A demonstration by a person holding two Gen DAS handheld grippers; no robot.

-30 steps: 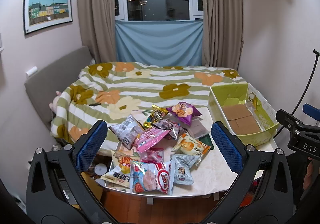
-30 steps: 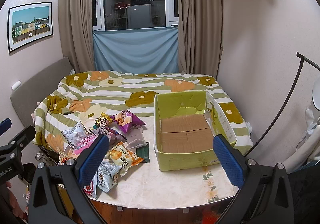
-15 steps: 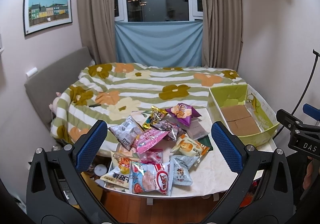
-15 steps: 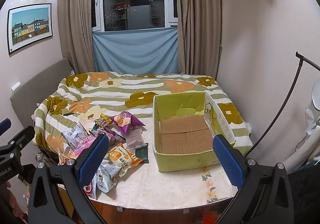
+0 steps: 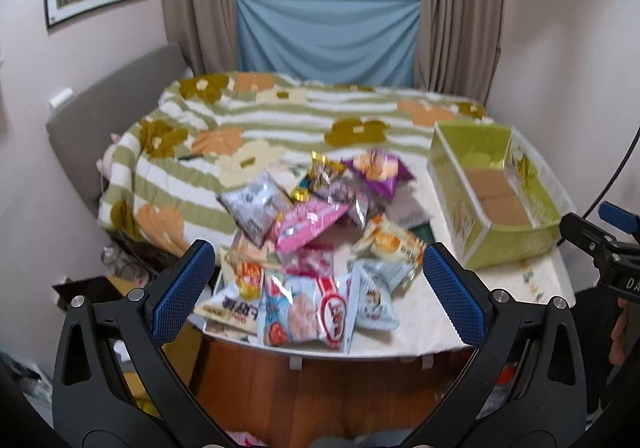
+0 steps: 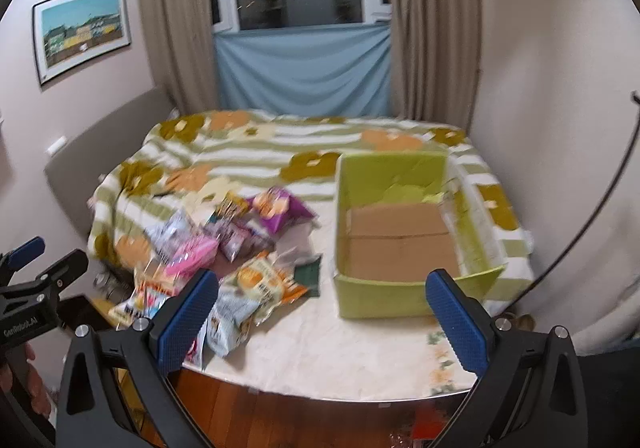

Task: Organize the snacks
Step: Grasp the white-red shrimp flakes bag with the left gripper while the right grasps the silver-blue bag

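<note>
A pile of snack bags (image 5: 316,240) lies on the left part of a white table (image 5: 420,332); it also shows in the right wrist view (image 6: 224,260). A green cardboard box (image 5: 496,200) stands open and empty on the right; the right wrist view shows it too (image 6: 400,236). My left gripper (image 5: 318,292) is open and empty, hovering before the table's near edge over a pale blue bag (image 5: 304,312). My right gripper (image 6: 322,322) is open and empty, before the box's front wall.
A bed with a green floral striped blanket (image 5: 280,120) lies behind the table. Walls stand close at left and right. A wooden floor (image 5: 320,388) shows under the table's front edge. Clutter lies on the floor at left (image 5: 116,264).
Both grippers have moved forward and tilted down toward the table; the snacks and box look larger and lower. Both views are motion-blurred. The jaws stay open.
</note>
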